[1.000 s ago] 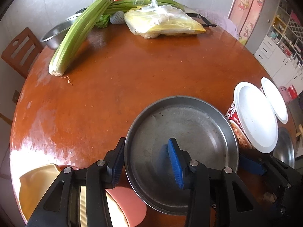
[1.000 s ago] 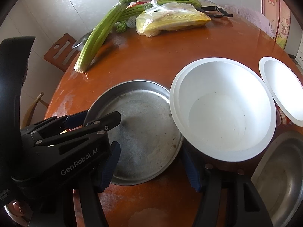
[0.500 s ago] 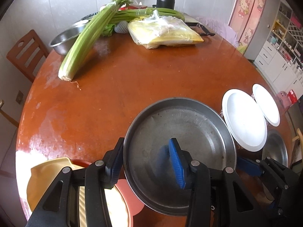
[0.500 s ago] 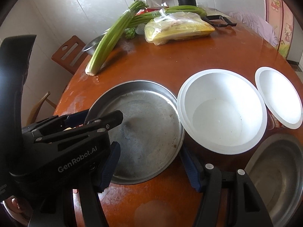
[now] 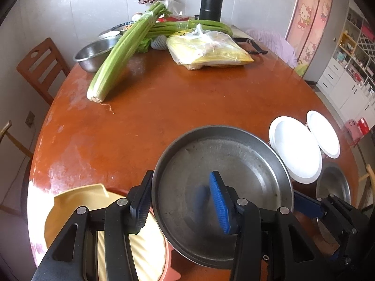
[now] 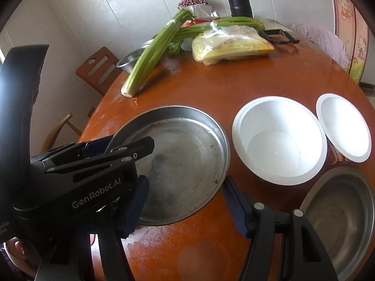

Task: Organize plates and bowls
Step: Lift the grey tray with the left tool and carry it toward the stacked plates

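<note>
A round steel plate (image 5: 225, 164) hangs tilted just above the brown table (image 5: 164, 107). My left gripper (image 5: 181, 180) is shut on its near rim, with the black pad outside the wall and the blue pad inside. The right wrist view shows that gripper clamping the plate's (image 6: 187, 154) left edge. My right gripper (image 6: 185, 182) stands open at the plate's near right rim, and I cannot tell whether a pad touches it. Right of the plate sit a white bowl (image 6: 279, 140) and a smaller white dish (image 6: 344, 128) on a red cup.
A steel basin (image 6: 339, 220) lies at the near right. Yellow and pink plates (image 5: 77, 208) are stacked at the near left, partly under the steel plate. Celery (image 5: 117, 58), a plastic bag (image 5: 206, 51), a steel bowl (image 5: 93, 53) and a black flask (image 5: 211, 2) crowd the far side. A wooden chair (image 5: 39, 68) stands at the left.
Both grippers have risen and drawn back, so the table's things look smaller. The steel plate kept its place between my left fingers and came up with them. More of the yellow plate shows.
</note>
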The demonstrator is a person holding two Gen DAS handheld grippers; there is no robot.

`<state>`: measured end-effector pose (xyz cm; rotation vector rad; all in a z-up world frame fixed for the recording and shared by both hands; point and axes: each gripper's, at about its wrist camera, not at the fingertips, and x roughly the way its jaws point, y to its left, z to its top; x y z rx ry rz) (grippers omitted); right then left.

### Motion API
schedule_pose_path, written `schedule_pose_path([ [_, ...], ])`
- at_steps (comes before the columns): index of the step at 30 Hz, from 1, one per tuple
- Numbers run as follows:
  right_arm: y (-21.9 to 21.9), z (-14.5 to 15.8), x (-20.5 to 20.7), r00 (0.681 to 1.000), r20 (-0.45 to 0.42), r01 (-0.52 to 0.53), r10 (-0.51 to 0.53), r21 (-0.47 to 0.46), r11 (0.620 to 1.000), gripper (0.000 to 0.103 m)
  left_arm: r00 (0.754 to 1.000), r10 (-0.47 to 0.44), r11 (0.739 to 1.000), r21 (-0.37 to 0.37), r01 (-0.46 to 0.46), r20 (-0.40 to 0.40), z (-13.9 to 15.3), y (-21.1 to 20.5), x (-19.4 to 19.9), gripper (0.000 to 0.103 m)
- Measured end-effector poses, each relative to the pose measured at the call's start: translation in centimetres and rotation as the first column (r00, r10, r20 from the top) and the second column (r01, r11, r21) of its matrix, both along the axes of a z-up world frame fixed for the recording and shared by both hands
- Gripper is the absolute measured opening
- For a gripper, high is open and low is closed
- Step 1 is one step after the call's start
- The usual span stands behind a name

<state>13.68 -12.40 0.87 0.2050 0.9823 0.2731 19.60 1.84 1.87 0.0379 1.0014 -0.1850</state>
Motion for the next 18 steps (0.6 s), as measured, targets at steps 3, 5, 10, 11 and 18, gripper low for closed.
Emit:
schedule_pose_path([
  [3,0.1,0.5,-0.5,1.000,0.017,-0.005,0.005,0.002,1.000,0.065,1.000,0.005,1.000,-0.001,-0.005,0.015,0.5,0.3,-0.7,0.048],
  [5,0.3,0.8,-0.8,1.000,0.028,-0.011,0.011,-0.001,1.000,0.065,1.000,0.007,1.000,-0.004,-0.007,0.023,0.8,0.5,-1.1,0.048],
  [10,0.8,1.9,-1.6,0.998,0.065,-0.025,0.025,-0.011,1.000,0.065,0.999,0.020,1.000,-0.015,-0.019,0.048,1.8,1.2,-2.0,0.048],
  [11,1.0,2.0,-1.7,0.997,0.072,-0.030,0.031,-0.016,0.999,0.065,0.998,0.023,1.000,-0.017,-0.022,0.057,2.1,1.4,-2.3,0.048],
  [18,3.1,3.9,-2.4,0.989,0.119,-0.081,0.084,-0.030,0.996,0.065,0.992,0.068,0.998,-0.012,-0.067,0.108,4.2,3.6,-3.6,0.048],
])
